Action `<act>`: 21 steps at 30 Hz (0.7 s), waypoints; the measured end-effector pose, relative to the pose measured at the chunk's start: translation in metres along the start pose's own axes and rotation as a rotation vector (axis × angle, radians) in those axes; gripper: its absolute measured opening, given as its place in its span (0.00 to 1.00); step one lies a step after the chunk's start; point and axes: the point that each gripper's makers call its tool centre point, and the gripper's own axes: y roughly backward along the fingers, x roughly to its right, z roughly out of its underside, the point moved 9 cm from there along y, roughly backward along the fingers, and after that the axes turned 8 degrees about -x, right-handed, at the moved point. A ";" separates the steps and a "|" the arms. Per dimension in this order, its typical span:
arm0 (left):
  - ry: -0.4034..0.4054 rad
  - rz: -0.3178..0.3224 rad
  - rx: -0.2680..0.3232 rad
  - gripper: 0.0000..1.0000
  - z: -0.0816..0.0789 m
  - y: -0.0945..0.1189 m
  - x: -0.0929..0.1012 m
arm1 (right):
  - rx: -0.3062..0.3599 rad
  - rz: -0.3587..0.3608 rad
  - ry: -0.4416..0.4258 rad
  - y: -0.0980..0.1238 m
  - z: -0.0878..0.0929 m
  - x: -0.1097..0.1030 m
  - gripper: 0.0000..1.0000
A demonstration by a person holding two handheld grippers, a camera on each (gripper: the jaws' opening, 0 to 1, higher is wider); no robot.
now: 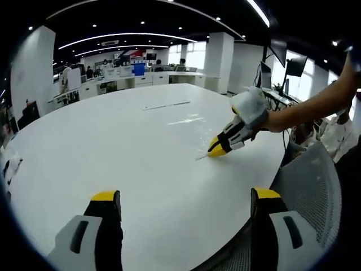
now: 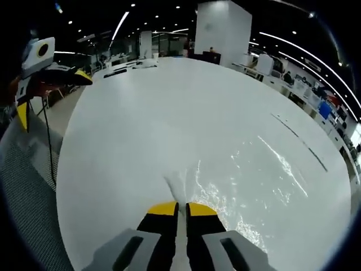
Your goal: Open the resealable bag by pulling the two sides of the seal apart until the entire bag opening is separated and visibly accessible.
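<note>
Our right gripper (image 2: 181, 206) pinches the clear resealable bag (image 2: 225, 186) lying ahead of it on the white table (image 2: 169, 113). Our left gripper (image 1: 186, 197) hangs with jaws spread.

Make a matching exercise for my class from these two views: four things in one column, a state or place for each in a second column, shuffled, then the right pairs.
Things
1. left gripper
2. right gripper
3. clear bag
4. mesh chair

States or places
A. lying flat on the white table
B. jaws wide apart, holding nothing
C. at the table's edge
D. jaws closed on the bag's edge

Pairs: 1-B, 2-D, 3-A, 4-C
</note>
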 end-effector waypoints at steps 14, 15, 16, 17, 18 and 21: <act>-0.024 0.002 -0.019 0.89 0.001 -0.003 0.003 | 0.036 -0.089 -0.004 0.011 -0.002 -0.022 0.00; -0.022 0.001 -0.016 0.89 0.001 -0.003 0.003 | 0.037 -0.089 -0.001 0.011 -0.002 -0.024 0.00; -0.021 0.003 -0.014 0.89 0.000 -0.003 0.003 | 0.036 -0.094 0.003 0.012 -0.002 -0.026 0.00; -0.022 0.011 -0.013 0.89 0.000 -0.004 0.004 | 0.037 -0.097 0.003 0.013 -0.002 -0.027 0.00; -0.023 0.014 -0.013 0.88 0.000 -0.005 0.004 | 0.037 -0.099 0.004 0.014 -0.002 -0.028 0.00; -0.039 0.034 -0.024 0.87 0.000 -0.008 0.007 | 0.039 -0.110 0.008 0.016 -0.001 -0.033 0.00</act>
